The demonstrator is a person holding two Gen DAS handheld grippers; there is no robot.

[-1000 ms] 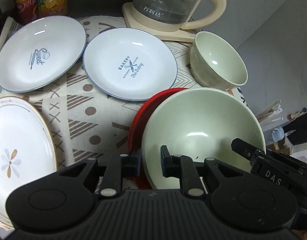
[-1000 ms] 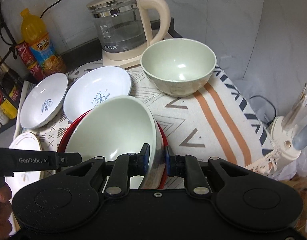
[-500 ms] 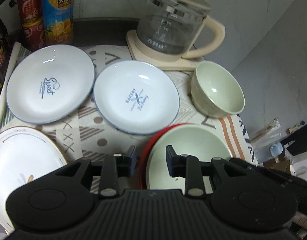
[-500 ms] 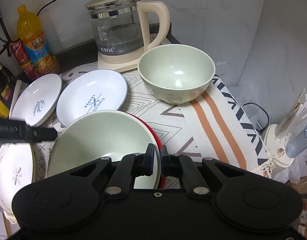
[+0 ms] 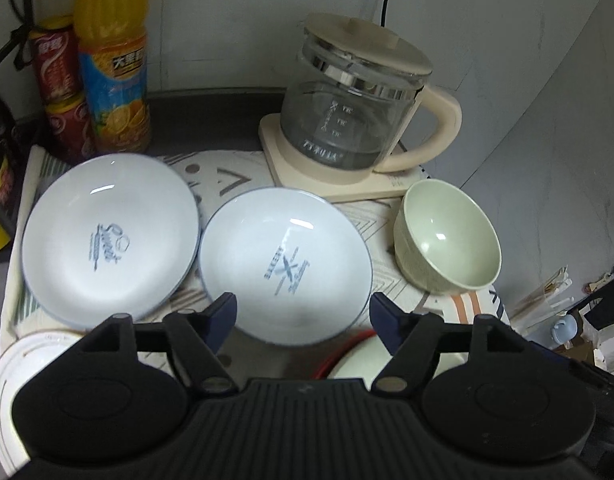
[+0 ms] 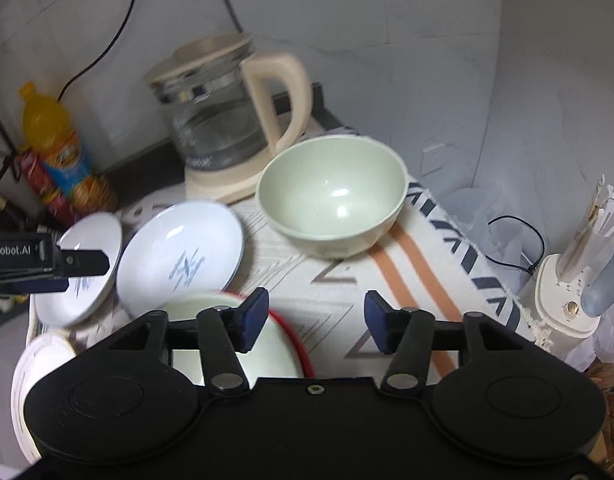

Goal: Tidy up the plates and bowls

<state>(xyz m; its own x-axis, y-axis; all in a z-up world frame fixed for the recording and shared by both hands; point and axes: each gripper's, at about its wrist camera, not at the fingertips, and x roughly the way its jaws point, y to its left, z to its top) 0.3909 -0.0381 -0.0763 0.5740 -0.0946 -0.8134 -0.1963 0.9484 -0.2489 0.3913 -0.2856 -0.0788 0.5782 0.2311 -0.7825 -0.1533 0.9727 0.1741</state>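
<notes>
The large green bowl (image 6: 271, 356) rests inside the red plate (image 6: 297, 340), just under both grippers; in the left wrist view only a sliver of this bowl (image 5: 357, 360) and the red rim (image 5: 327, 360) shows. My left gripper (image 5: 303, 318) hangs above the near edge of the "Bakery" plate (image 5: 285, 264), its jaws opening with nothing gripped. My right gripper (image 6: 316, 320) is also opening, over bare cloth beside the red plate, and grips nothing. The "Sweet" plate (image 5: 107, 240) lies left of the Bakery plate. A small green bowl (image 6: 331, 200) stands at the back right.
A glass kettle (image 5: 355, 112) on its cream base stands at the back. An orange drink bottle (image 5: 111, 60) and red cans (image 5: 59, 92) line the back left. A white gold-rimmed plate (image 5: 11, 380) lies near left. Off the table's right edge stands a white appliance (image 6: 567, 300).
Both grippers were shut on the large green bowl's rim, holding it tilted. They have set it flat in the red plate, let go, opened wide and drawn back and up.
</notes>
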